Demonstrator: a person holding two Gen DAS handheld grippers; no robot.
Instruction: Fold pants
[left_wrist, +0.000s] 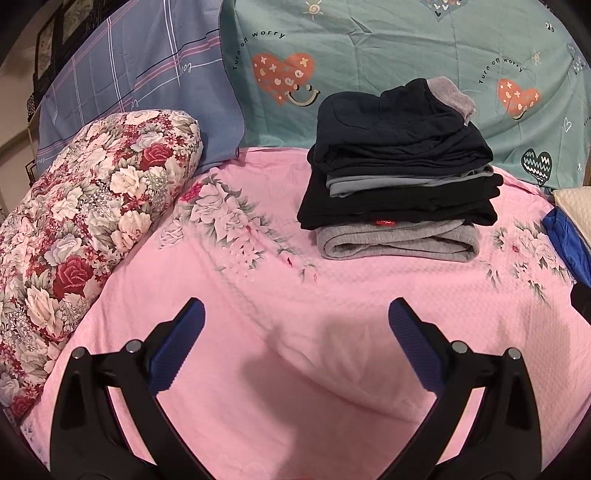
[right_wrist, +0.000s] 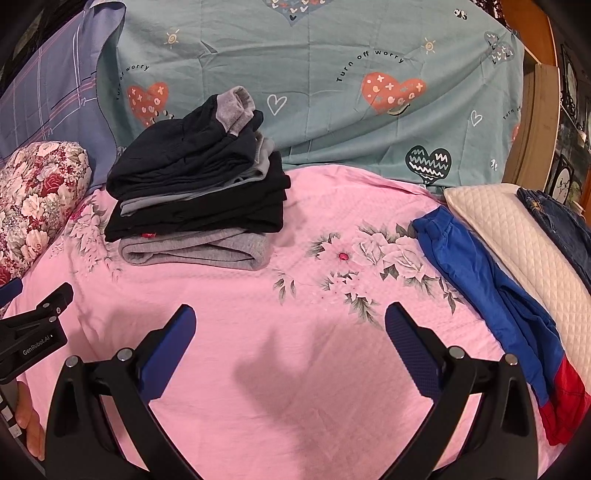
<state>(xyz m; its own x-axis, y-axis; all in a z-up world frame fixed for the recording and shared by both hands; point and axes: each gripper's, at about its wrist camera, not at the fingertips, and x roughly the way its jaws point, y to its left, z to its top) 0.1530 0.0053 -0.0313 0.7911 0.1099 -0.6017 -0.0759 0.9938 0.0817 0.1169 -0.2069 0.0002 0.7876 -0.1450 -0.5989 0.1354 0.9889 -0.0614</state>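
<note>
Hovering released over the pink bedspread (left_wrist: 258, 369), both the left hand-held gripper (left_wrist: 295, 317), marked "GenRobot.AI", and the right hand-held gripper (right_wrist: 290, 321) faced the stack of folded pants (left_wrist: 399, 173), behind which a teal sheet (left_wrist: 388, 40) read "Turn off worry".

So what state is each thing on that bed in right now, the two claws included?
Left gripper: open, empty, above the pink sheet.
Right gripper: open, empty.
Stack of pants: folded, piled at the back of the bed.
Blue and red pants: unfolded, lying along the right edge.
Denim garment: on the white pillow; fold unclear.
</note>
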